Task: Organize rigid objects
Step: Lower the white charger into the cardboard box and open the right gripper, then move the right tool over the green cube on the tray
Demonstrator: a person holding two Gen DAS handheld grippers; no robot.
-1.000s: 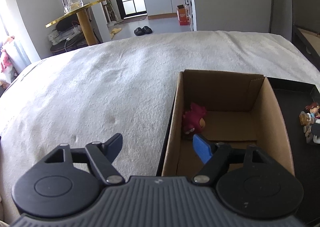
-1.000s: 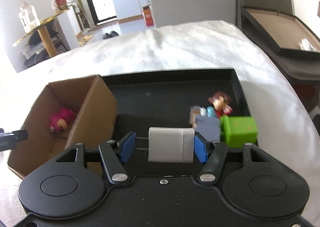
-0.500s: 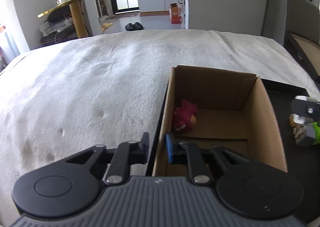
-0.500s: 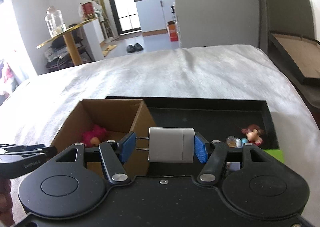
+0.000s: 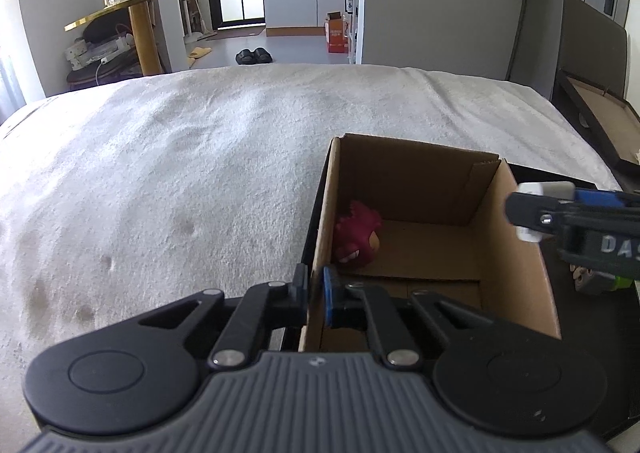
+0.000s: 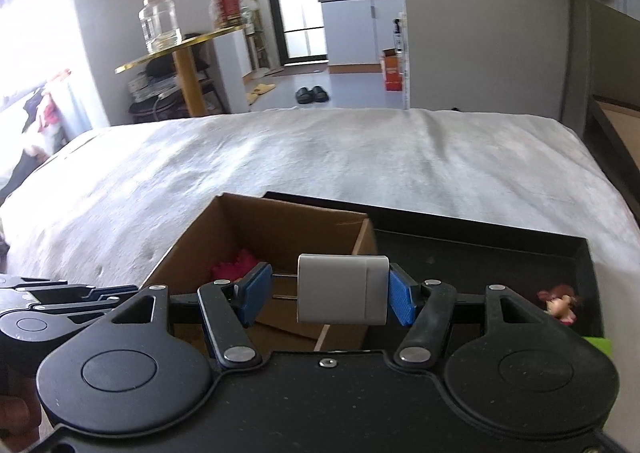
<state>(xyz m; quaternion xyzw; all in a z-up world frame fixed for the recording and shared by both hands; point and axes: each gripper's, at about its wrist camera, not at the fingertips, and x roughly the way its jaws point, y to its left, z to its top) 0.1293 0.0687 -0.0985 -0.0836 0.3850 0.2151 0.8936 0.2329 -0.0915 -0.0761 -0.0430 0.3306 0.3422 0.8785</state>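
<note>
White block (image 6: 343, 290) sits pinched between the blue pads of the right hand-held gripper (image 6: 328, 291), held above the right wall of the cardboard box (image 5: 516, 237). Left hand-held gripper (image 5: 315, 293) is pressed onto the box's left wall, at about 9 o'clock from the red plush (image 5: 357, 239) lying inside. At 3 o'clock of the box, a black tray (image 6: 480, 253) on the white bed (image 5: 180, 173) holds a small figurine (image 6: 559, 303).

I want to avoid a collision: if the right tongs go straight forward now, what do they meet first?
Probably the far wall of the cardboard box; the right tongs hold the white block above its right wall, though depth is unclear.
</note>
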